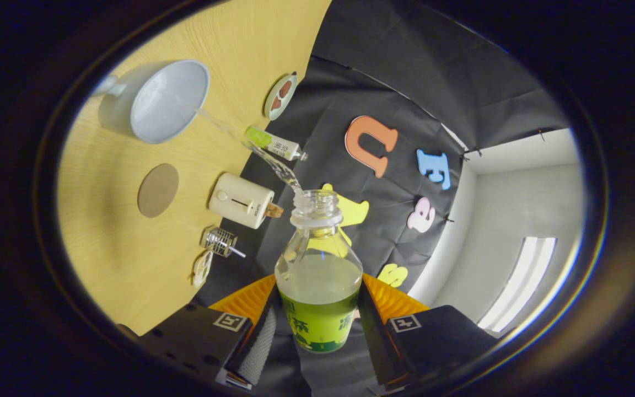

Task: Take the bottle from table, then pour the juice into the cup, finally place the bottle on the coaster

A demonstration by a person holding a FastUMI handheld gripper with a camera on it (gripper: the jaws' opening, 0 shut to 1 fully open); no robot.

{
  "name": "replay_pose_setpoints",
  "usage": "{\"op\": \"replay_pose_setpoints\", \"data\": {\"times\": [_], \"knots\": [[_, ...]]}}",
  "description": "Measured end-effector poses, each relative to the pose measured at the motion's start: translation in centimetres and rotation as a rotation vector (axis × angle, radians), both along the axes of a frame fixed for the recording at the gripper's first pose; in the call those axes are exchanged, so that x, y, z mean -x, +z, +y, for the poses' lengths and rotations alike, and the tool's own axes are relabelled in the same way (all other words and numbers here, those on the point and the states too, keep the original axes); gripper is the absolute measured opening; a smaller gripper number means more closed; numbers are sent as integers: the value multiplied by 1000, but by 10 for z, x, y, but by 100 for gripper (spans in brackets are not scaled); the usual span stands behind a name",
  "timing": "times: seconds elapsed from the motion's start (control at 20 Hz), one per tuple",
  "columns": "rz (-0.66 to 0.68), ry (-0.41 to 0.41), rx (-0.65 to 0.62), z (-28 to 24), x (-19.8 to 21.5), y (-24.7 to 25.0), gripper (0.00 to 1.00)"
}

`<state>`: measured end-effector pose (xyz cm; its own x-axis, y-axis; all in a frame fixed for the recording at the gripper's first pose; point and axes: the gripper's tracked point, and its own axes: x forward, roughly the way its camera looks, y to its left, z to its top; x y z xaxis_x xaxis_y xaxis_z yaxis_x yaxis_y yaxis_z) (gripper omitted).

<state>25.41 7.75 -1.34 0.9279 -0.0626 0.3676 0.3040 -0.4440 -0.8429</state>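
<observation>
The gripper (317, 325) pinches a clear plastic bottle with a green label (318, 275), tilted; a thin stream of juice (265, 157) arcs into the pale blue round cup (167, 102) on the wood-grain table (119, 248).

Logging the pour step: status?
Gripper shut on bottle, tilted. Juice stream running from its open mouth into cup. Coaster bare beside the cup. Nothing in the way.

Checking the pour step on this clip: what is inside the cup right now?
A thin stream from the bottle, held in the tool, arcs to the cup and meets its rim. The pale interior looks shiny; any pooled liquid cannot be made out.
</observation>
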Motion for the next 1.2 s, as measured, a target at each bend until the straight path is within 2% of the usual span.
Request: {"op": "replay_pose_setpoints", "data": {"times": [0.65, 1.2], "knots": [[-72, -26, 79, -5, 2, 22, 79], [-129, 11, 141, 15, 9, 31, 79]]}}
